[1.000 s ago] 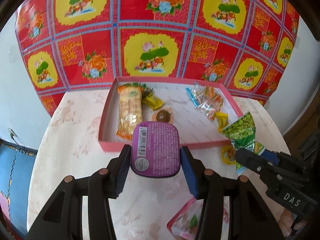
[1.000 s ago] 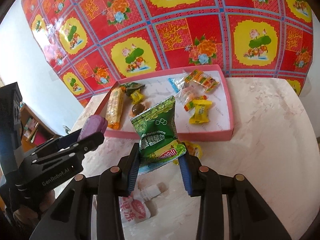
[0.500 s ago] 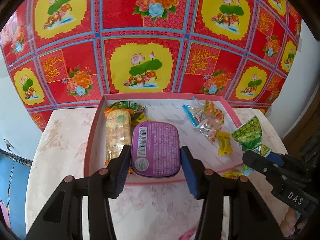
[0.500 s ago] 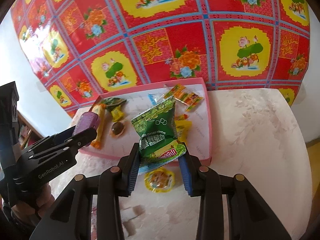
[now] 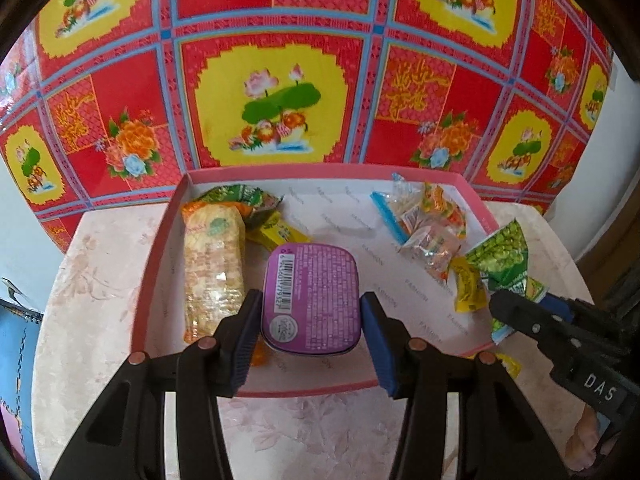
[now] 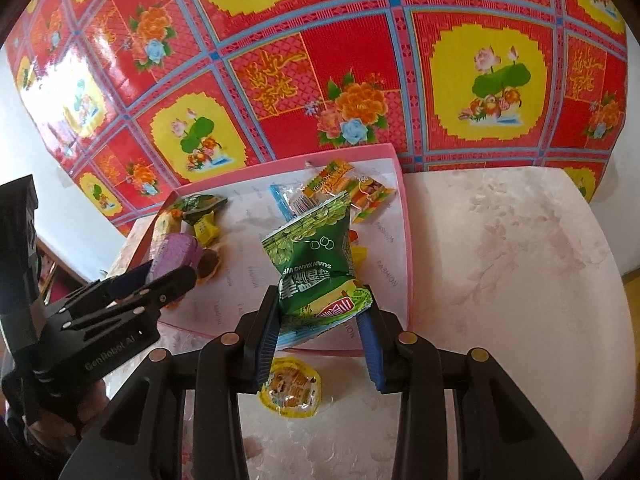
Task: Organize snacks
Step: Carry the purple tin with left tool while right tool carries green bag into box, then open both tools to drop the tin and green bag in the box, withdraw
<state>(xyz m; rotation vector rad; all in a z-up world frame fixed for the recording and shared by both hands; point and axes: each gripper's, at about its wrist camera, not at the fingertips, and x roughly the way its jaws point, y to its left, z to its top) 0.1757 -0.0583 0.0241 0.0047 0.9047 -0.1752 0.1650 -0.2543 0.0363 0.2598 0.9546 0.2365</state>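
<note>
Evidently the left gripper (image 5: 310, 320) pinches the rigid purple tin (image 5: 312, 296) by its sides over the pink tray (image 5: 160, 248) — the right gripper (image 6: 318, 322) squeezes a soft, crinkly green packet (image 6: 316, 268), likely slippery.

It looked like a room in a home. A small table (image 6: 512, 264) with a pale, flower-patterned top stood against a white wall (image 5: 588, 208), and a glossy red and yellow floral sheet (image 5: 280, 80) hung behind it. A shallow pink box (image 5: 154, 264) on the table held wrapped sweets and snack packets. Low at the left edge of the right wrist view, wooden shelves (image 6: 52, 276) showed dimly.
</note>
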